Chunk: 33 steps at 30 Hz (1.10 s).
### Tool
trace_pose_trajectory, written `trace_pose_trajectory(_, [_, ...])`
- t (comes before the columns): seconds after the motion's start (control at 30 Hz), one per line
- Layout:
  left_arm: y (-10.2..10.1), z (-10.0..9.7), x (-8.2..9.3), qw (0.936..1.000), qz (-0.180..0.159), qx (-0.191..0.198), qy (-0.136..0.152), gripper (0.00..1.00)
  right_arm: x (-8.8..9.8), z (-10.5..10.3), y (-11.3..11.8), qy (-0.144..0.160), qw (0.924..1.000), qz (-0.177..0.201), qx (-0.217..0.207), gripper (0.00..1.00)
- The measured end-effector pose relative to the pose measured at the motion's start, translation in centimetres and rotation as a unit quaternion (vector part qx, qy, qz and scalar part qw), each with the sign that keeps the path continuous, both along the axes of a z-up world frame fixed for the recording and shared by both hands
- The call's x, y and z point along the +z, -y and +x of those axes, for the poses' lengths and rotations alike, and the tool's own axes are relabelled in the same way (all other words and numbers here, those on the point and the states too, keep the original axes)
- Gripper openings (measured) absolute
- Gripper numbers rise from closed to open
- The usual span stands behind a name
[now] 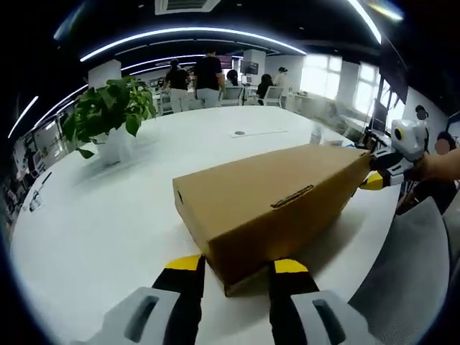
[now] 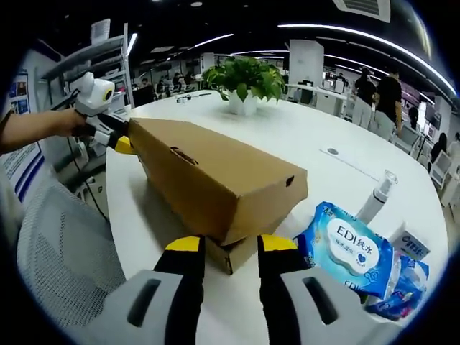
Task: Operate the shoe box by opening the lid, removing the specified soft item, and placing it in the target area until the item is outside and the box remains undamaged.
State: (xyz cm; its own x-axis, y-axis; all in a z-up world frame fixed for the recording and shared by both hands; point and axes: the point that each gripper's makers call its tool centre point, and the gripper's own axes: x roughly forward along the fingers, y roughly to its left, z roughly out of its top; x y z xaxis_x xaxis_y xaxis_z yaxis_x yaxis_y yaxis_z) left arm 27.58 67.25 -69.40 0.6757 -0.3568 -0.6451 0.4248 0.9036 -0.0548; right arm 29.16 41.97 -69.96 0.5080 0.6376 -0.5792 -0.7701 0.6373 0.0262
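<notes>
A brown cardboard shoe box [image 1: 273, 201] lies lengthwise on the round white table [image 1: 108, 215], its lid on. In the left gripper view my left gripper [image 1: 237, 266] stands open, its yellow-tipped jaws either side of the box's near corner. My right gripper [image 1: 379, 172] touches the far end, held by a hand. In the right gripper view the shoe box [image 2: 208, 180] runs away from me, and my right gripper [image 2: 230, 246] is open around its near corner, where the lid overhangs the base. The left gripper [image 2: 118, 140] meets the far end. The soft item is hidden inside.
A potted plant [image 1: 111, 115] stands on the far side of the table. Blue wet-wipe packs [image 2: 348, 251] and a white bottle [image 2: 377, 194] lie beside the box. A grey mesh chair [image 2: 57, 244] sits at the table's edge. People stand at the back.
</notes>
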Motion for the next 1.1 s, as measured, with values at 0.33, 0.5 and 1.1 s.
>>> trace_pose_trajectory(0.33, [0.2,-0.9,-0.7,0.9998,0.009,-0.011,-0.016,0.37,-0.2,-0.5,0.1,-0.005,1.0,-0.002,0.006,0.28])
trace_pose_trajectory(0.5, [0.3,-1.0,-1.3,0.9996,0.01,-0.011,-0.023,0.38,-0.5,-0.7,0.0,-0.007,0.9999,-0.001,0.009,0.27])
trace_pose_trajectory(1.1, [0.3,-0.6,-3.0,0.9986,0.031,-0.009,-0.043,0.36,-2.0,-0.3,-0.5,-0.014,0.9996,-0.022,0.005,0.26])
